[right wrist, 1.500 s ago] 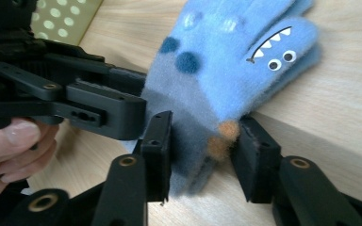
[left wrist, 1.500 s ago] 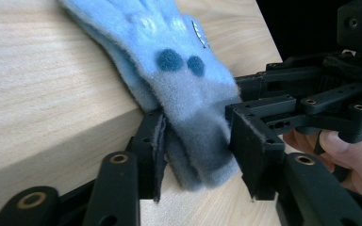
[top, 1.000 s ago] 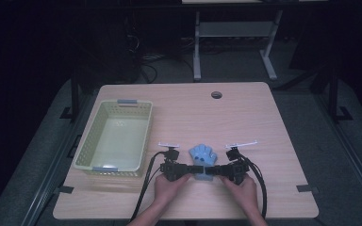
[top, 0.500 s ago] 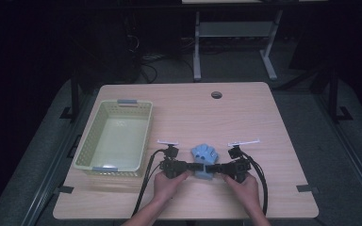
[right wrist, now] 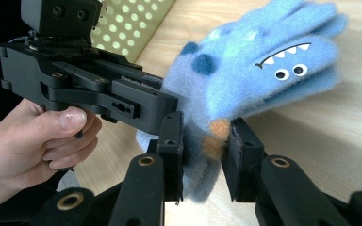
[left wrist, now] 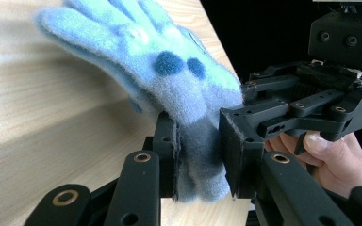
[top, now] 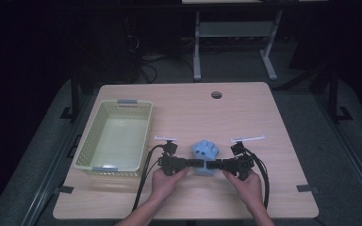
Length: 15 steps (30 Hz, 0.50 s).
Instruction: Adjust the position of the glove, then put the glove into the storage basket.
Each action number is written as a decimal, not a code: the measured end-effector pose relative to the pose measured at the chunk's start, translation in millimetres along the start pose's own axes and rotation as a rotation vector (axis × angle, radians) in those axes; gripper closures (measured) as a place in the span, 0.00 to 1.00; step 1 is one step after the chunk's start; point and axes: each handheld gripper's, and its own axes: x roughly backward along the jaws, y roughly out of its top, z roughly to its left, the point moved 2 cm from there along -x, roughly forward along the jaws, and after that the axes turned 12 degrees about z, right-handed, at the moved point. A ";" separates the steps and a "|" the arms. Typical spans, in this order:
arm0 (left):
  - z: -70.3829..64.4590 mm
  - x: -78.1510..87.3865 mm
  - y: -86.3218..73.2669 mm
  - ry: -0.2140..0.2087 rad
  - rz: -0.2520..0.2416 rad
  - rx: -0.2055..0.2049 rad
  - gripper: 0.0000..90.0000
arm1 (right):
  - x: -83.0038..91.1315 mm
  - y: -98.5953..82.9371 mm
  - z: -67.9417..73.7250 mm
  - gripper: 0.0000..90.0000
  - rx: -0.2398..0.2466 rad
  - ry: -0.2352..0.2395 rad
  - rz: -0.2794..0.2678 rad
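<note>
Right now you hold the blue fleece glove between both tools, near the front middle of the worktop, to the right of the pale green basket. Your left gripper has its fingers pinched on the darker cuff end, and your right gripper has its fingers clamped on that same cuff from the other side, beside the small orange patch. The glove's finger end, with its printed monster face, fans away from both tools; whether it rests on the wood or hangs just above it is hard to tell.

Expect it to be very light, soft and floppy: it will sag and fold wherever you do not support it, and the fuzzy pile can creep out of a shallow pinch. The cuff is the sound place to hold, since the knit is doubled there. Keep both bites deep, and avoid pulling the tools apart, which would only stretch it.
</note>
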 end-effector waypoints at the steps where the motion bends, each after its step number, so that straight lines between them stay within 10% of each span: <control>1: -1.4 1.4 0.4 0.002 -0.002 -0.008 0.77 | 1.9 1.4 3.5 0.78 0.009 -0.006 0.001; 15: -11.5 27.5 1.9 0.004 -0.017 -0.042 0.77 | 4.9 15.9 26.2 0.78 0.060 -0.019 0.016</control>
